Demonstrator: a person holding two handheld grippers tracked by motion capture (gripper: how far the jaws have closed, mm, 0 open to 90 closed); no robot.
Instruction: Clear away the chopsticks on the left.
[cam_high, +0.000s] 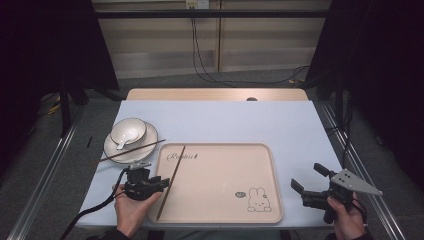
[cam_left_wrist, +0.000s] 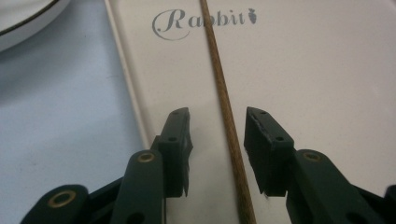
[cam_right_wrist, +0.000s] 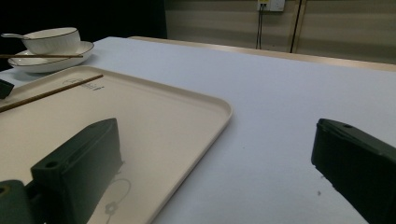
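table (cam_high: 220, 122) | tray (cam_left_wrist: 303, 70) reads "Rabbit" | chopstick (cam_left_wrist: 224, 98) between parted left tongs (cam_left_wrist: 217, 121)

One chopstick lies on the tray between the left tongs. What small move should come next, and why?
Probably lift the left tongs clear and go for the second chopstick across the plate. The first chopstick already rests on the tray, with the jaws parted on either side and not touching it.

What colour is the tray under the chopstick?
Cream tray with a rabbit drawing, clearest in the high view.
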